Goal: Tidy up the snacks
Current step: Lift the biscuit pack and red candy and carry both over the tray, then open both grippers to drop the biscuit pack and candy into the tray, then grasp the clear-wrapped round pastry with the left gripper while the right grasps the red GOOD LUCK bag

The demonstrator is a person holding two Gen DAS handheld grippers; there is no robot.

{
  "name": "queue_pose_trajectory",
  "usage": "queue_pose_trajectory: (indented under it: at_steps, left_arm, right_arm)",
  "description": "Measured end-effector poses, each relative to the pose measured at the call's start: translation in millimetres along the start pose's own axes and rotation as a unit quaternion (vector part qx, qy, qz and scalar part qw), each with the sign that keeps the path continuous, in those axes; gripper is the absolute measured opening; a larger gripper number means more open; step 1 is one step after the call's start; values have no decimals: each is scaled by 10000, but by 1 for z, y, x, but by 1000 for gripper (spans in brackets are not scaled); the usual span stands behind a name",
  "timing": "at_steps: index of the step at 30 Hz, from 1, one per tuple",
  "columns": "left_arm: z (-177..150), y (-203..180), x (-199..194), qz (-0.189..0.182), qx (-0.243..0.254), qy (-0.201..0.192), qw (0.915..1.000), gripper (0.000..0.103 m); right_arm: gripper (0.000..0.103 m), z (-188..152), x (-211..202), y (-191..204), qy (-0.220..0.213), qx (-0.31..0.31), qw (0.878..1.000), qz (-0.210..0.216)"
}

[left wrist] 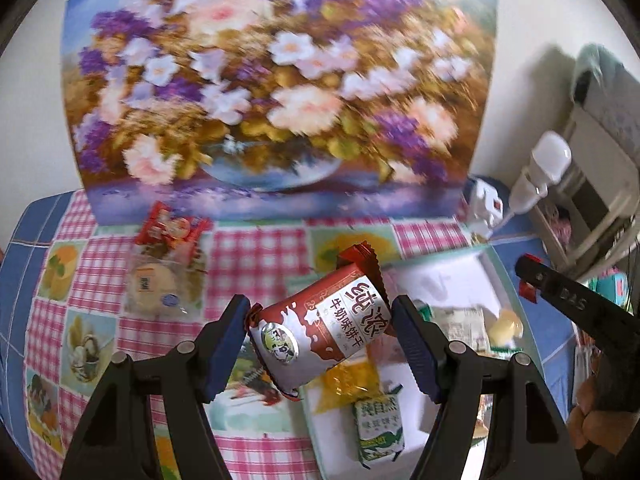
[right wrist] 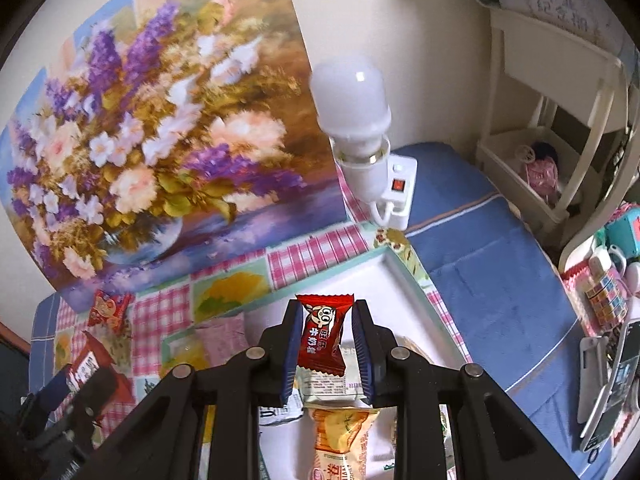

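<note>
My left gripper [left wrist: 320,340] clamps one brown biscuit packet [left wrist: 320,328] between its fingers, my right gripper [right wrist: 326,350] one red milk candy [right wrist: 322,336], both above the white tray [right wrist: 404,280] near the desk's right edge.

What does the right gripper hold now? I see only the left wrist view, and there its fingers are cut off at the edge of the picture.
Observer: The right gripper is shut on a small red candy wrapper with a cartoon face.
Operator: Thank you. Is this candy already above the tray?
Observer: Yes. It hangs over the white rectangular tray with the pale green rim. Under it in the tray lie a pale green-and-white packet and an orange plastic packet.
</note>
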State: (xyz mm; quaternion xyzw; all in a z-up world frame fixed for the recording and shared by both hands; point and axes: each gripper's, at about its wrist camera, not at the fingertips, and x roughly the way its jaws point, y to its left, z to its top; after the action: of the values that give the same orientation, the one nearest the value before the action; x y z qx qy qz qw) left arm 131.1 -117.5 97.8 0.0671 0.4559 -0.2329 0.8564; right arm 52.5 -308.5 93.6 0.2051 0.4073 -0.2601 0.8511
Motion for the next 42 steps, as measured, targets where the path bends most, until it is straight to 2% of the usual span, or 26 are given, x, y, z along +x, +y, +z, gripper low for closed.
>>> queue_pose_trajectory:
  at_steps: [9, 12, 14, 16, 21, 23, 24, 26, 29, 30, 34, 36, 39, 42]
  left_arm:
    - [-15, -23, 24, -287, 277, 432, 9983, 75]
    - [-16, -21, 28, -346, 230, 540, 9977, 83]
    - [-15, -12, 30, -340, 76, 569, 9978, 83]
    - [-9, 7, 29, -283, -186, 528, 9980, 83]
    - [11, 81, 22, 319, -887, 225, 9953, 84]
    - [16, 115, 28, 756, -1097, 80, 9911, 88]
    - [18, 131, 31, 981, -1169, 5, 9883, 96]
    - [22, 157, 44, 1268, -1217, -15, 9844, 98]
    - [23, 174, 66, 1133, -973, 148, 9887, 98]
    - [21, 174, 74, 1085, -759, 226, 9909, 98]
    - [15, 167, 102, 1367, 1, 487, 9894, 98]
    - [14, 170, 109, 1303, 18, 577, 9898, 98]
    - [14, 186, 111, 943, -213, 579, 9936, 98]
    - [11, 198, 112, 882, -258, 629, 9938, 98]
  right_arm:
    - [28, -19, 43, -2, 701, -126, 9973, -205]
    - [28, -24, 51, -2, 825, -183, 9962, -218]
    - [36, -26, 56, -1, 883, -168, 9957, -210]
    - [68, -28, 60, 1, 928, -159, 9952, -258]
    - [68, -24, 51, 17, 653, -151, 9977, -104]
    - [68, -21, 42, 31, 439, -191, 9988, 97]
    - [68, -20, 39, 43, 321, -276, 9989, 206]
    - [68, -20, 37, 61, 225, -372, 9983, 388]
    - [68, -21, 48, 91, 376, -375, 9960, 718]
    - [68, -21, 53, 98, 450, -352, 9949, 826]
    - [68, -20, 75, 134, 711, -395, 9893, 1214]
    - [68, -18, 80, 153, 740, -534, 9876, 1278]
    - [68, -12, 87, 188, 749, -843, 9834, 1423]
    - [68, -8, 93, 216, 735, -1051, 9797, 1543]
